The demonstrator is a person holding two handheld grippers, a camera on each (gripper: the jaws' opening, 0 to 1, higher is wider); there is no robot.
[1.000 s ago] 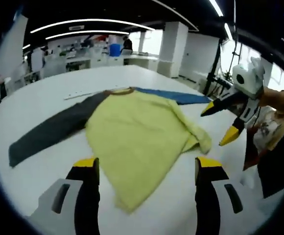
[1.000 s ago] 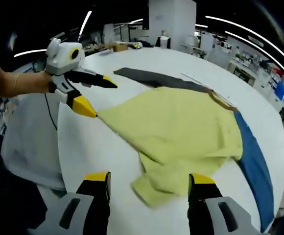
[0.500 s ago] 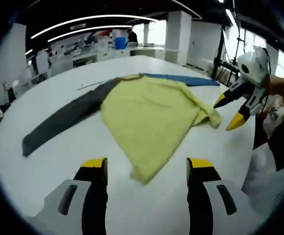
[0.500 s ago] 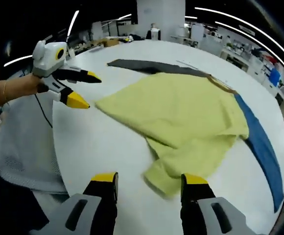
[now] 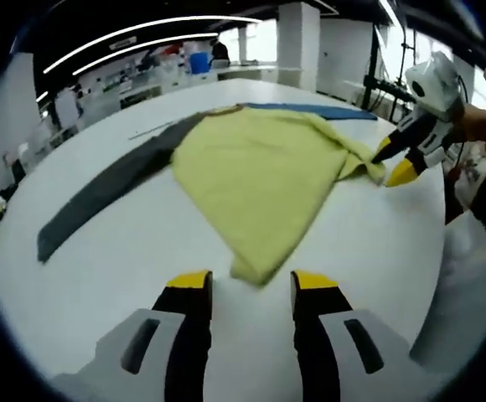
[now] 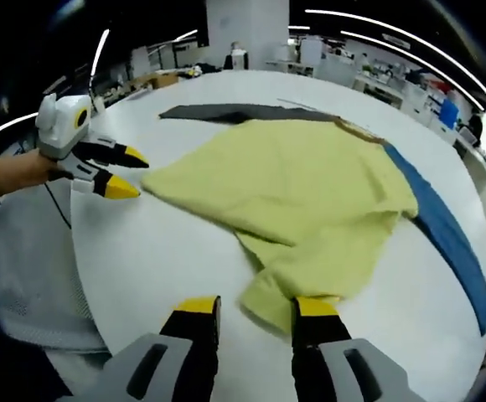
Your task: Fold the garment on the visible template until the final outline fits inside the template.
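Observation:
A yellow garment point(image 5: 260, 163) with a grey sleeve point(image 5: 100, 194) and a brown collar lies spread on the white table point(image 5: 92, 285). A blue strip point(image 5: 314, 110) runs along its far side. My left gripper point(image 5: 251, 283) is open, its jaws low on either side of the garment's near corner. In the left gripper view my right gripper point(image 5: 395, 162) stands at the cloth's right corner. In the right gripper view the garment point(image 6: 302, 188) fills the middle. My right gripper point(image 6: 255, 308) is open astride a folded corner. My left gripper point(image 6: 129, 174) sits at the left corner.
The table's rounded edge point(image 6: 84, 276) runs close under both grippers. A white mesh cloth point(image 6: 25, 251) hangs beyond that edge on the left. A person's hand point(image 6: 12, 172) holds the left gripper. The blue strip point(image 6: 444, 234) reaches toward the table's right rim.
Both grippers have come lower and closer to their garment corners. The jaws of each have narrowed from wide apart to a smaller gap around the cloth.

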